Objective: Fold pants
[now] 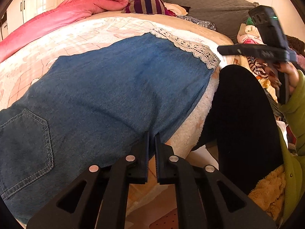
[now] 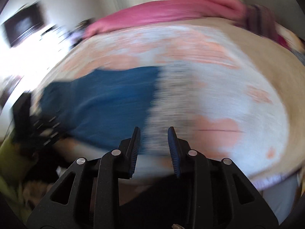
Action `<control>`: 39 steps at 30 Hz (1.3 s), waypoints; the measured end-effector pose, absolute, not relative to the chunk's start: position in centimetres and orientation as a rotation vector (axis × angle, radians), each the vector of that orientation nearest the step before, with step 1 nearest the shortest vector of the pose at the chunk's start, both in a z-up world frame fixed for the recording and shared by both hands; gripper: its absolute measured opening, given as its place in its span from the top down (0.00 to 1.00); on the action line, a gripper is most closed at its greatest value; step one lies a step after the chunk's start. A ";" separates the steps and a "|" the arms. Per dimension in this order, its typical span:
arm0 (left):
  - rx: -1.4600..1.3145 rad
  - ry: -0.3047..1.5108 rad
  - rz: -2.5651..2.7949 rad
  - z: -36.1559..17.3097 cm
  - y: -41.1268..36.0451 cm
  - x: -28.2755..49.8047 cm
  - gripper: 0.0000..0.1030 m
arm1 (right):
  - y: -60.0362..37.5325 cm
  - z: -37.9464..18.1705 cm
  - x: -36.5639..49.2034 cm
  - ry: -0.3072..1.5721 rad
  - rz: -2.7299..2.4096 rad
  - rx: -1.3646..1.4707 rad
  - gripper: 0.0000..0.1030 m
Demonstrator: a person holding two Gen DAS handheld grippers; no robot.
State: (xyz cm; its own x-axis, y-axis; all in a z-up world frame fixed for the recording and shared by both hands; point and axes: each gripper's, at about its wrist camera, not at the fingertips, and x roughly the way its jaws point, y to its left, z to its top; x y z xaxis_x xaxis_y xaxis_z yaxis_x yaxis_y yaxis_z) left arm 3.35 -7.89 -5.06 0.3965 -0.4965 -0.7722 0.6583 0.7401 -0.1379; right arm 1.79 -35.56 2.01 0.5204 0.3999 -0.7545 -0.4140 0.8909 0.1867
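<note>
Blue denim pants (image 1: 106,87) with a lace-trimmed hem (image 1: 190,45) lie flat across the bed, back pocket (image 1: 26,143) at the lower left. My left gripper (image 1: 152,136) is nearly shut at the pants' near edge, its tips over the denim; whether cloth is pinched cannot be told. My right gripper (image 2: 154,131) is open and empty above the bed edge, near the hem end of the pants (image 2: 106,99). It also shows in the left wrist view (image 1: 225,49), held in the air off the bed's right side. The right wrist view is motion-blurred.
The bed carries a white and peach blanket (image 1: 80,36), a pink quilt (image 1: 63,13) at the far side, a striped garment (image 1: 146,2) and a grey pillow (image 1: 200,2). The person's black-clad leg (image 1: 240,114) stands beside the bed edge. Clothes are piled at the right (image 1: 251,36).
</note>
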 end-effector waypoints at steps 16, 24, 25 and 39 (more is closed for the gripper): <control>0.156 0.914 -0.753 -5.2 -7.2 3.4 0.92 | -27.1 -3.1 2.8 1.042 0.595 -0.402 1.00; 0.153 0.916 -0.769 -5.0 -7.2 3.4 0.85 | -28.6 -2.3 1.6 1.008 0.609 -0.342 1.00; 0.153 0.915 -0.771 -5.0 -7.2 3.4 0.84 | -28.4 -2.0 1.6 0.995 0.613 -0.350 0.99; 0.132 0.892 -0.750 -5.0 -7.1 3.5 0.85 | -24.7 -3.3 2.4 1.017 0.627 -0.530 0.93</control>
State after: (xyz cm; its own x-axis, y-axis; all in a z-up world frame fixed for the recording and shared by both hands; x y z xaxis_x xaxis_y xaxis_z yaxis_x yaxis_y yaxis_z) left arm 3.46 -7.12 -4.96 0.3950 -0.5370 -0.7454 0.6421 0.7417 -0.1940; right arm 2.43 -24.67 -3.30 0.3821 0.2299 -0.8951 -0.6963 0.7085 -0.1152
